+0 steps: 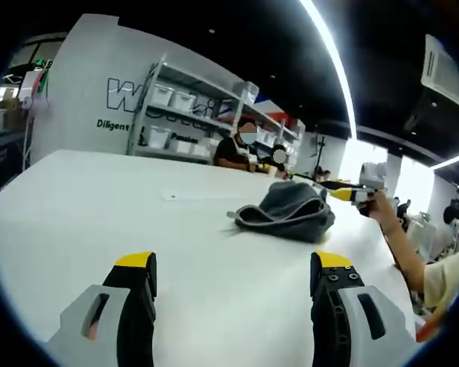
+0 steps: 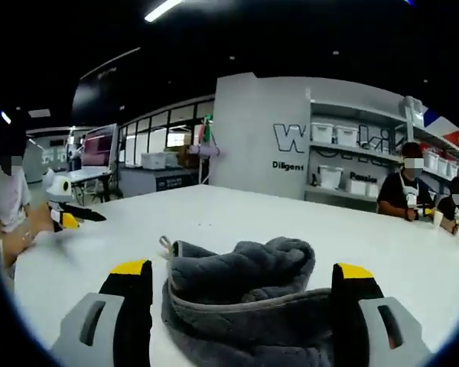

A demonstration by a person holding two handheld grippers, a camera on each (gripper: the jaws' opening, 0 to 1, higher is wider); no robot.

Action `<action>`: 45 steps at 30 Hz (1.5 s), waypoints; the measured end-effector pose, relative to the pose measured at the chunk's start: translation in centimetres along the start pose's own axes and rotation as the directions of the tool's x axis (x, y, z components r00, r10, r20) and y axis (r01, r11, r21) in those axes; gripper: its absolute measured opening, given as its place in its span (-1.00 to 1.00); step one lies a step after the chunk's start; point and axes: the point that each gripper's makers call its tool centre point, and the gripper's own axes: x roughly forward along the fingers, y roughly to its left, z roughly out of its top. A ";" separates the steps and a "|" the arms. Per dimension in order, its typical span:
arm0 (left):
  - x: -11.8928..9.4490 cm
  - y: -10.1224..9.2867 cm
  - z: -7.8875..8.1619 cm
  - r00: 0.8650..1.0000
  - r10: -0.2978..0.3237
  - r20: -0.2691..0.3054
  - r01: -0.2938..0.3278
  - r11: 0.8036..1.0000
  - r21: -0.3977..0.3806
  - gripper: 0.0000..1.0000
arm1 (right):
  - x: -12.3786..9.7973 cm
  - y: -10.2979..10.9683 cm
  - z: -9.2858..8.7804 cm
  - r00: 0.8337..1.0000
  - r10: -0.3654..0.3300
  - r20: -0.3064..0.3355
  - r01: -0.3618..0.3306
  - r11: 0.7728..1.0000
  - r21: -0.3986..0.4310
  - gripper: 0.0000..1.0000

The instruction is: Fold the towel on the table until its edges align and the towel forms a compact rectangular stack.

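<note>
Lying crumpled right of centre on the white table (image 1: 76,206), the grey towel (image 1: 285,211) runs off the bottom of the right gripper view between the released right gripper (image 2: 245,294), left gripper (image 1: 231,287) likewise spread, empty; shelving (image 1: 191,107) with bins upper centre.
</note>
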 end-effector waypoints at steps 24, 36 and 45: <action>0.1 -0.4 -0.2 1.000 -0.013 -0.016 0.013 1.000 0.014 0.61 | 0.9 10.7 -1.7 0.941 0.322 -0.104 -0.336 0.923 -0.185 0.99; 0.1 -0.4 -0.3 1.000 -0.011 -0.021 0.011 0.999 0.030 0.61 | 1.2 11.3 -2.1 0.928 0.346 -0.136 -0.369 0.902 -0.222 0.99; 0.0 -0.8 0.1 1.000 -0.018 -0.018 0.019 0.998 0.058 0.61 | 1.0 11.6 -1.7 0.921 0.362 -0.140 -0.387 0.891 -0.238 0.99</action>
